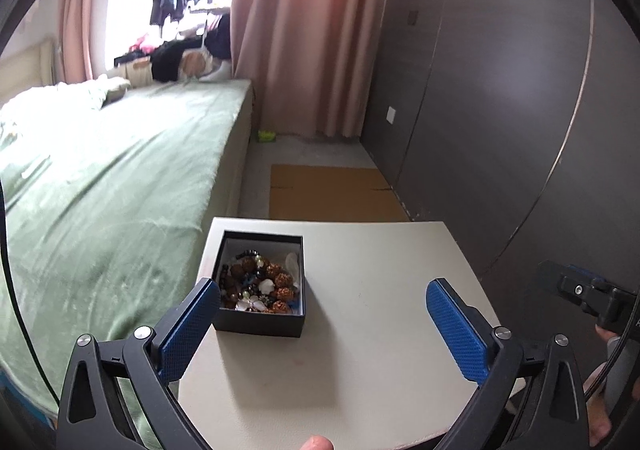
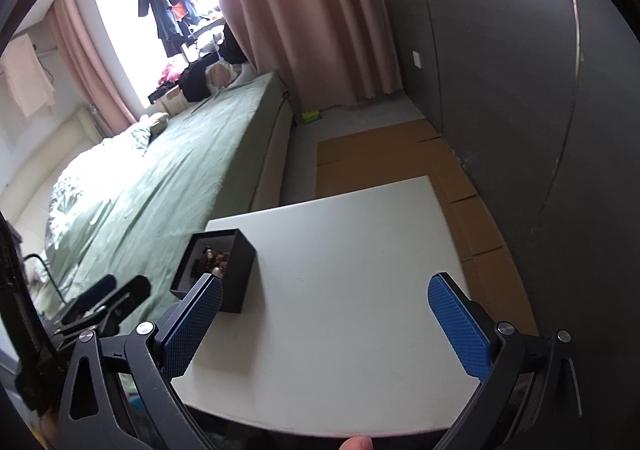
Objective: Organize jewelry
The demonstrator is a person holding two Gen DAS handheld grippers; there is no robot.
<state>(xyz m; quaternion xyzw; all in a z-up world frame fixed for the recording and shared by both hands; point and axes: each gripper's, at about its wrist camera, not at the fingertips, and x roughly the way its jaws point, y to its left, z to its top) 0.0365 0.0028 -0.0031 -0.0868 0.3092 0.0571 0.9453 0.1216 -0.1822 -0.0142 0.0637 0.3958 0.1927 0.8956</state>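
Observation:
A small black open box (image 1: 260, 286) sits on the left part of a white table (image 1: 380, 310). It holds a heap of jewelry (image 1: 260, 286): brown beads, pearls and white pieces. My left gripper (image 1: 322, 292) is open and empty, just above the table, its left finger beside the box's near left corner. In the right wrist view the box (image 2: 218, 270) stands at the table's (image 2: 360, 270) left edge. My right gripper (image 2: 324, 288) is open and empty, to the right of the box. Its body shows at the right edge of the left wrist view (image 1: 592, 294).
A bed with a green sheet (image 1: 112, 177) runs along the table's left side. A dark grey wardrobe wall (image 1: 500, 109) stands to the right. Flat cardboard (image 1: 332, 191) lies on the floor beyond the table. Pink curtains (image 1: 304, 29) hang at the back.

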